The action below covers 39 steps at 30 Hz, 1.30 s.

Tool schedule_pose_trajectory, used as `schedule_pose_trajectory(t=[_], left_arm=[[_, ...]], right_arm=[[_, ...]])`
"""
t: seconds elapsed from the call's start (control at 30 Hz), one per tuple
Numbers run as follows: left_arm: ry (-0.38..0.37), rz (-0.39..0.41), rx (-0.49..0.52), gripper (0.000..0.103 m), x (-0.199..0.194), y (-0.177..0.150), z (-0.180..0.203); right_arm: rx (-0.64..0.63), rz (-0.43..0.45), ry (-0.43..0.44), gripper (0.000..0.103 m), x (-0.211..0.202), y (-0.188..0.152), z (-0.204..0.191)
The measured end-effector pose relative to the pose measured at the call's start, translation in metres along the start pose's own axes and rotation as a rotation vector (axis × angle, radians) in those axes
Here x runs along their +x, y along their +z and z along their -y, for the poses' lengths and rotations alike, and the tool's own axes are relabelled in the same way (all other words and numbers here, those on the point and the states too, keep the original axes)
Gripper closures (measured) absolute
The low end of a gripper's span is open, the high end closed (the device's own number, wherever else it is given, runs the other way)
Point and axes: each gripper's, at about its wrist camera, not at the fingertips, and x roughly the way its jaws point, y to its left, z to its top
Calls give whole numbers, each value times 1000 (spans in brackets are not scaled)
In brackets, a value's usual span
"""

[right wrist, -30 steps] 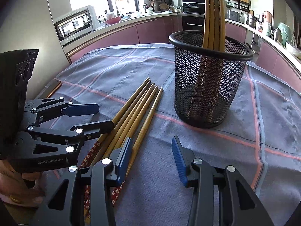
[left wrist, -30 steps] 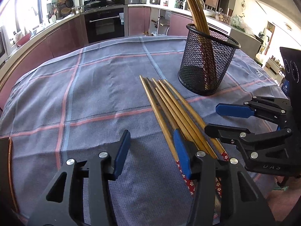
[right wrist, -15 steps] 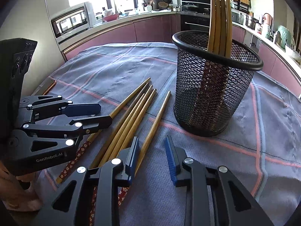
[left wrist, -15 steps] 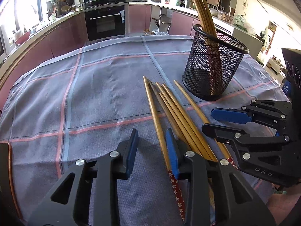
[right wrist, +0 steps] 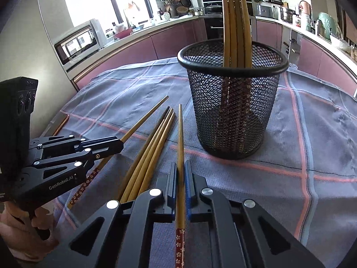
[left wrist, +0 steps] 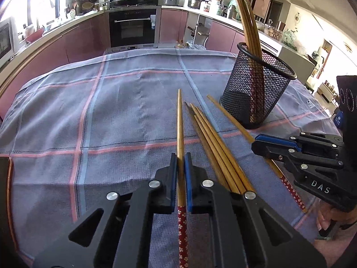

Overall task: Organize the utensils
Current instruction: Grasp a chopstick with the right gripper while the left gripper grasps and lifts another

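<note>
My left gripper (left wrist: 181, 157) is shut on one wooden chopstick (left wrist: 180, 125), gripped just ahead of its red flowered end. In the right wrist view, my right gripper (right wrist: 181, 165) is likewise shut on another chopstick (right wrist: 180, 134). Between these two held sticks lie three loose chopsticks (left wrist: 212, 147) (right wrist: 151, 151) on the cloth. Each gripper also shows in the other's view: the right gripper (left wrist: 256, 141) and the left gripper (right wrist: 119, 144). A black mesh cup (left wrist: 256, 93) (right wrist: 232, 111) stands beyond the sticks, with several chopsticks (right wrist: 234, 22) upright in it.
A grey-blue checked cloth (left wrist: 111, 116) covers the table, whose copper-edged rim (left wrist: 9, 189) shows at the near left. A person's hand (right wrist: 20, 227) holds the left gripper's handle. Kitchen counters, an oven (left wrist: 133, 29) and a microwave (right wrist: 78, 42) line the far walls.
Both grippers' jaws have shut, each onto one chopstick at an outer side of the pile. Those two sticks now lie a little apart from the others.
</note>
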Motion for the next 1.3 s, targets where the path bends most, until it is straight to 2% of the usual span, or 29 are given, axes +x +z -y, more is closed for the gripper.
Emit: schedule_pose_trajectory(t=[0.13, 0.23, 0.47, 0.8, 0.87, 0.9, 0.93, 1.3], left_arm=[[-36, 12, 38, 95, -9, -3, 6], [-50, -7, 62, 95, -7, -7, 11], [-62, -47, 79, 95, 0, -12, 13], [-68, -63, 98, 89, 16, 2, 14], [-66, -65, 99, 90, 18, 4, 14], [-65, -64, 95, 95, 19, 6, 14], [-66, -66, 91, 95, 19, 6, 14], [-110, 32, 78, 95, -17, 18, 15]], right_arm=[[-46, 20, 37, 97, -9, 2, -8], [-73, -1, 54, 97, -5, 3, -13], [-96, -70, 39, 97, 11, 0, -18], [-90, -81, 36, 96, 18, -1, -16], [-88, -71, 33, 97, 15, -1, -15], [-86, -65, 34, 97, 14, 0, -14], [-84, -57, 35, 97, 11, 0, -13], [-88, 55, 54, 97, -32, 6, -4]])
